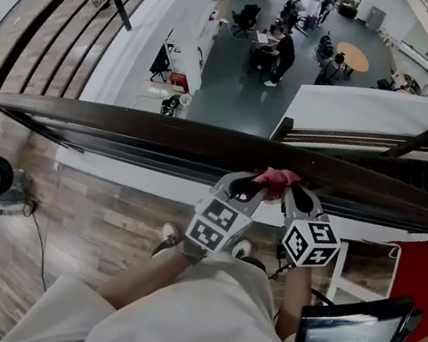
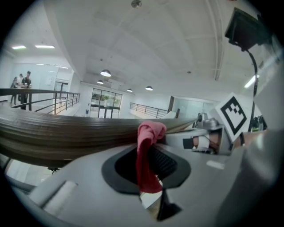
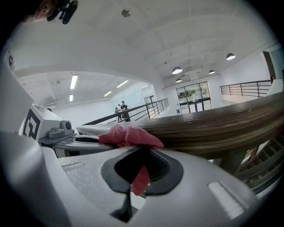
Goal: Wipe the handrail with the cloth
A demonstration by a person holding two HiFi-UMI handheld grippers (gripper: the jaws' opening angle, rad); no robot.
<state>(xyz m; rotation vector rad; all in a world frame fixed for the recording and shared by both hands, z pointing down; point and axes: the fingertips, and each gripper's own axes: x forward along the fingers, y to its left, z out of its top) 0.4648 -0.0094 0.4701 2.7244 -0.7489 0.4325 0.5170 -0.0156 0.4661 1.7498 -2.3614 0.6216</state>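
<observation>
Left gripper (image 1: 246, 182), right gripper (image 1: 296, 193): each clamped on one end of red cloth (image 1: 276, 177), bunched between them against dark wooden handrail (image 1: 124, 123). Handling advice: firm grips, cloth pressed to rail top, both slid along together.

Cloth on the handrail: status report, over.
Left gripper and right gripper both shut on cloth. Cloth bunched against handrail. Nothing blocking handrail either side.
</observation>
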